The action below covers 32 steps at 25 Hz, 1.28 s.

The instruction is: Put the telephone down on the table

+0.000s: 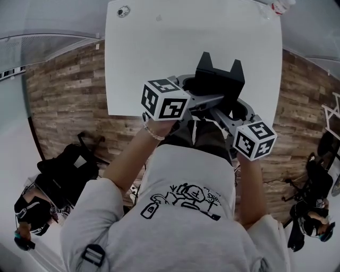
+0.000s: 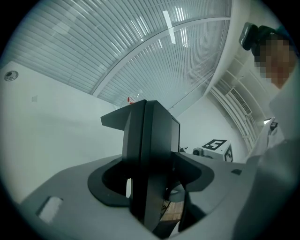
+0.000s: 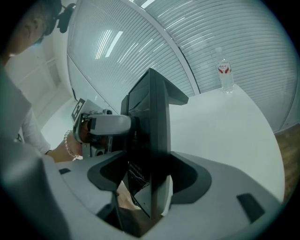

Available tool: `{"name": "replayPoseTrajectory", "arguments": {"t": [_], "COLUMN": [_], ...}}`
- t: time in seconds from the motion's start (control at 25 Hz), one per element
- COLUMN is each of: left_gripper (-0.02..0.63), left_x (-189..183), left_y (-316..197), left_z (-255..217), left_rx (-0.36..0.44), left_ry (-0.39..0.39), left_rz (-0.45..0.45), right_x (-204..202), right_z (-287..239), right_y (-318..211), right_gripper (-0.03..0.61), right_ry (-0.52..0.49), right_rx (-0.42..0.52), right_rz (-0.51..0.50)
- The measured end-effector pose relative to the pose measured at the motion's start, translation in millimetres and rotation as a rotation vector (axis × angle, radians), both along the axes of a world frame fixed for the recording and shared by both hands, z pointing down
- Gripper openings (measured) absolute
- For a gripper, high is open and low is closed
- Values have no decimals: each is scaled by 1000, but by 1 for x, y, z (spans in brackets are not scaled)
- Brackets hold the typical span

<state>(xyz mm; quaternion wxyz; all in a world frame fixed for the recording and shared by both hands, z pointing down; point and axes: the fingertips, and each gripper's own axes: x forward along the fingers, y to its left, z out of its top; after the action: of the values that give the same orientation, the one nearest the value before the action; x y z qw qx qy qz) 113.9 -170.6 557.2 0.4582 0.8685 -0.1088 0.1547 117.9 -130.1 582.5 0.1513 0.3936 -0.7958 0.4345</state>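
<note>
Our left gripper (image 2: 150, 190) and right gripper (image 3: 149, 190) pinch the telephone (image 1: 220, 79) above the table's (image 1: 159, 53) near edge; open top beyond, bottle (image 3: 226, 75) at far-right corner.

Black telephone (image 3: 154, 117) clamped in right gripper (image 3: 146, 197), left gripper (image 3: 105, 124) opposite, white table (image 3: 225, 131), bottle (image 3: 225, 75) at far edge

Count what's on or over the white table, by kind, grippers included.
Telephone: 1
Grippers: 2, left gripper and right gripper, jaws shut on the telephone
Water bottle: 1
Small round object: 1
Total: 5
Faint tabletop mark not counted.
</note>
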Motion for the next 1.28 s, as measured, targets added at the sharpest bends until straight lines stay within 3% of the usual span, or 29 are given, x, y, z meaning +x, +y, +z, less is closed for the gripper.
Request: {"name": "replayPoseTrajectory", "arguments": {"t": [0.76, 1.28], "left_gripper": [299, 304], "left_x": [28, 32], "left_y": [-58, -68], "left_z": [71, 105], "left_rx": [-5, -10], "left_ry": [-31, -52], "left_rz": [16, 24], "right_x": [26, 29], "right_z": [71, 104], "right_y": [-58, -67], "right_gripper": [270, 270], "right_ry": [-23, -45], "right_rx": [-16, -37], "right_rz": [24, 52]}}
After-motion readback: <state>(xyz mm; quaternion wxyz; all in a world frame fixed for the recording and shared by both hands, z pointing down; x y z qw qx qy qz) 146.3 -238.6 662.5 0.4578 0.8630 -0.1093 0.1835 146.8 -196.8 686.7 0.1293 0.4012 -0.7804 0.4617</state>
